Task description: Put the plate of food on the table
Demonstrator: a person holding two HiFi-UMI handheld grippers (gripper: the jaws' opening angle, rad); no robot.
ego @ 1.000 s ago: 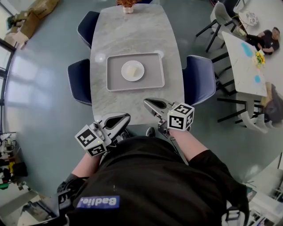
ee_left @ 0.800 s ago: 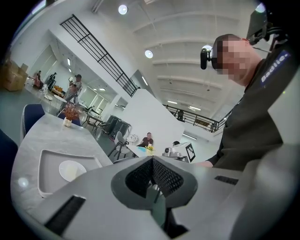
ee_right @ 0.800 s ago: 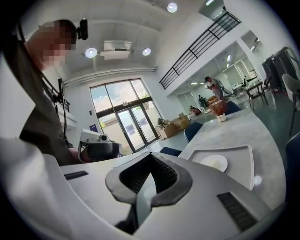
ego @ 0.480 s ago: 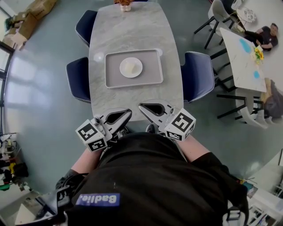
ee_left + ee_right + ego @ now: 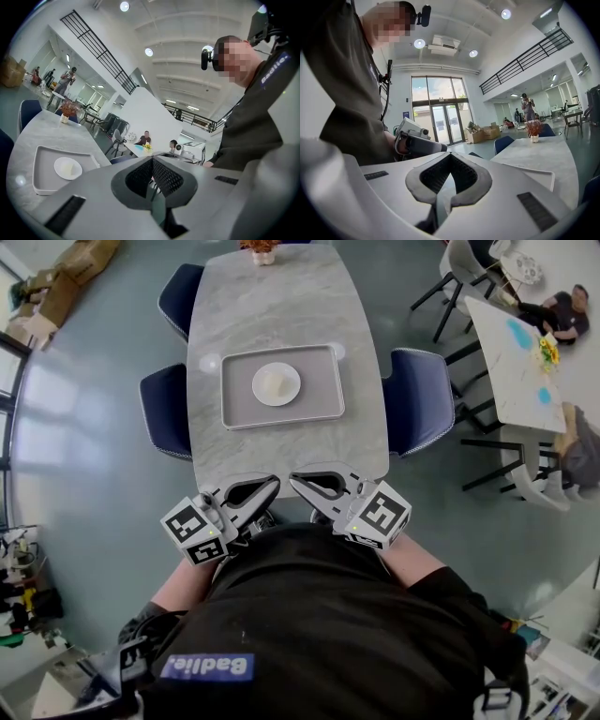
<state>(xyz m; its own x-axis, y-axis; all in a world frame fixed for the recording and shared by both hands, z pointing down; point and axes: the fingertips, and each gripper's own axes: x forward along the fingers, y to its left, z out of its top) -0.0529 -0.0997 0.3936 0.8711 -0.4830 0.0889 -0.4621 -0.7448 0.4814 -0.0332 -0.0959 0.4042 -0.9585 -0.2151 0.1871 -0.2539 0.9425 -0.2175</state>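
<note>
As right tool (image 5: 293,480) swung toward left tool (image 5: 275,483) | both closed, empty | plate (image 5: 277,384) unmoved

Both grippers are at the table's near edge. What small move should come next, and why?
Probably reach the right gripper toward the round white plate, opening its jaws: it and the left gripper are shut and empty, and the plate lies on the grey rectangular tray, ahead of them.

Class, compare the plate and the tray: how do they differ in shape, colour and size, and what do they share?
The plate is round and white; the tray is rectangular and grey. The plate is smaller and sits inside the tray. Both lie flat, midway along the table.
</note>
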